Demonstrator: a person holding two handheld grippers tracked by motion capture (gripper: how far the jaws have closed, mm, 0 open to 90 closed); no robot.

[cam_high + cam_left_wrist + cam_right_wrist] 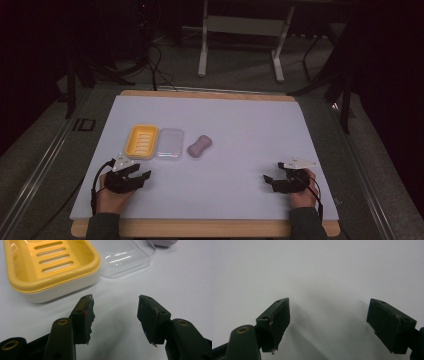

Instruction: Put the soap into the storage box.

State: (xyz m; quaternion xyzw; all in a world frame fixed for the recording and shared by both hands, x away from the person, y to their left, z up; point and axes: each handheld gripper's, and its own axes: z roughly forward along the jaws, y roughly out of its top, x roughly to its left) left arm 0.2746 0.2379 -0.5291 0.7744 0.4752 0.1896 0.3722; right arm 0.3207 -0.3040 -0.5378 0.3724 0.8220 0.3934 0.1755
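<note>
A yellow soap dish (141, 141) with a slotted floor lies left of centre on the white table mat (240, 130). Its clear lid (169, 144) lies flat beside it, and a pale purple soap bar (199, 146) rests just right of the lid. My left gripper (142, 176) sits near the front left, just short of the dish, jaws apart with nothing between them. In the left gripper view the dish (50, 267), the lid (127, 257) and an edge of the soap (163, 242) lie ahead of that gripper (115, 301). My right gripper (268, 181) rests at the front right, open and empty over bare mat (319, 270).
The mat lies on a wooden board (200, 229) whose edge shows at the front. Beyond the table stand a white frame's legs (202, 50) and dark cables on the floor.
</note>
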